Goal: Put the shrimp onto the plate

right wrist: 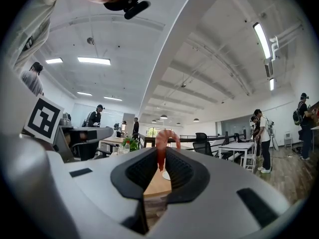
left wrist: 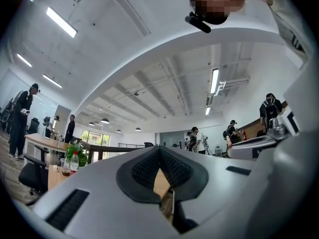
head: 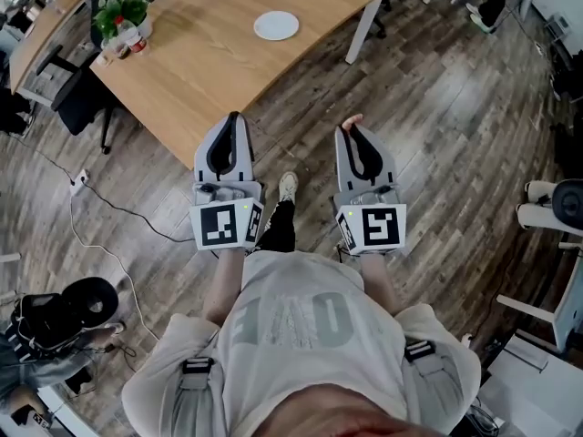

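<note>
A pink curled shrimp (right wrist: 163,146) sticks up from between the pads of my right gripper (right wrist: 160,162), which is shut on it; in the head view the shrimp (head: 352,119) shows at the tip of the right gripper (head: 350,127). The white plate (head: 276,25) lies on the wooden table (head: 209,62), well ahead of both grippers; a sliver of the plate (right wrist: 166,175) peeks past the right jaws. My left gripper (head: 233,116) is shut with nothing in it, its tip at the table's near edge; its jaws (left wrist: 158,153) meet in its own view.
A potted plant with a bottle (head: 121,21) stands at the table's far left. A black office chair (head: 77,94) sits left of the table, and a cable (head: 100,226) runs over the wooden floor. My shoe (head: 288,187) shows between the grippers. People stand around the room (left wrist: 21,118).
</note>
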